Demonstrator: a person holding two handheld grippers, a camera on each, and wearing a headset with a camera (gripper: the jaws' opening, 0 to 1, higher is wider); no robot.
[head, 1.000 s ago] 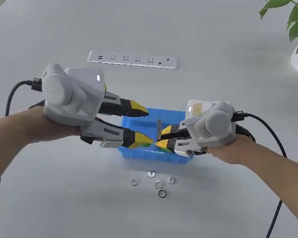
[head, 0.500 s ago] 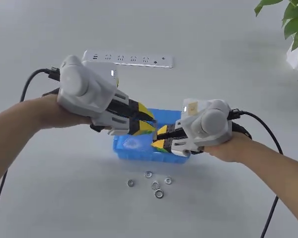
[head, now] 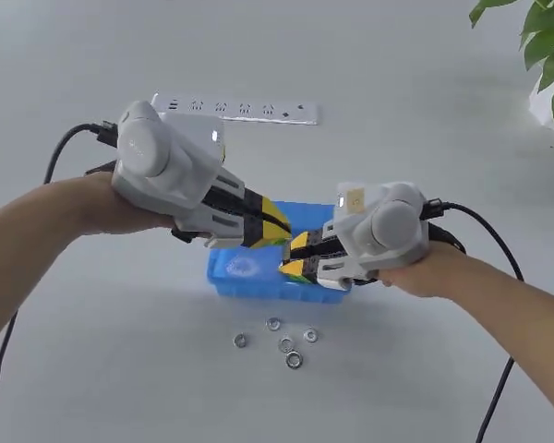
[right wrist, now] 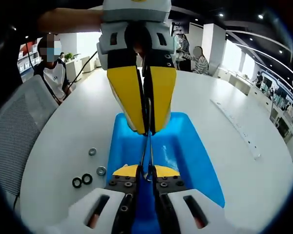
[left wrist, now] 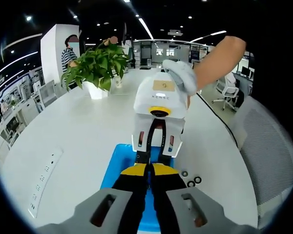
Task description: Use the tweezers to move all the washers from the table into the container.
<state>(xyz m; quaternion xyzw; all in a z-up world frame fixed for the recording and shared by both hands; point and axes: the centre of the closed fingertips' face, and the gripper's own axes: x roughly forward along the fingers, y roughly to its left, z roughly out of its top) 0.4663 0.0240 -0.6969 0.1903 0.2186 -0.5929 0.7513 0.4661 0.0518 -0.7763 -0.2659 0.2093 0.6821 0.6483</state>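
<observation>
Pinching the tweezers (right wrist: 147, 142) from both ends, with left gripper (head: 275, 227) and right gripper (head: 294, 257) closed tight, tip to tip above the blue container (head: 258, 287), probably to reset the hold. Leaving the washers (head: 285, 343) on the table (head: 120, 369), just beside the container's near wall.

The left hand-held gripper (head: 275, 226) has a pale grey-white shell, black jaw arms and yellow tips. The right hand-held gripper (head: 291, 258) wears the same scheme, with a small yellowish label on top. Between the yellow tips the tweezers (right wrist: 147, 146) are thin silvery metal. The container (head: 245, 272) is bright blue. At lower centre of the head view the washers (head: 286, 343) are silvery, though in the right gripper view two look black. The worktop (head: 92, 369) is plain light grey. The power strip (head: 235, 109) is white, the plant (head: 535, 41) at upper right green, the cables (head: 69, 148) black.
</observation>
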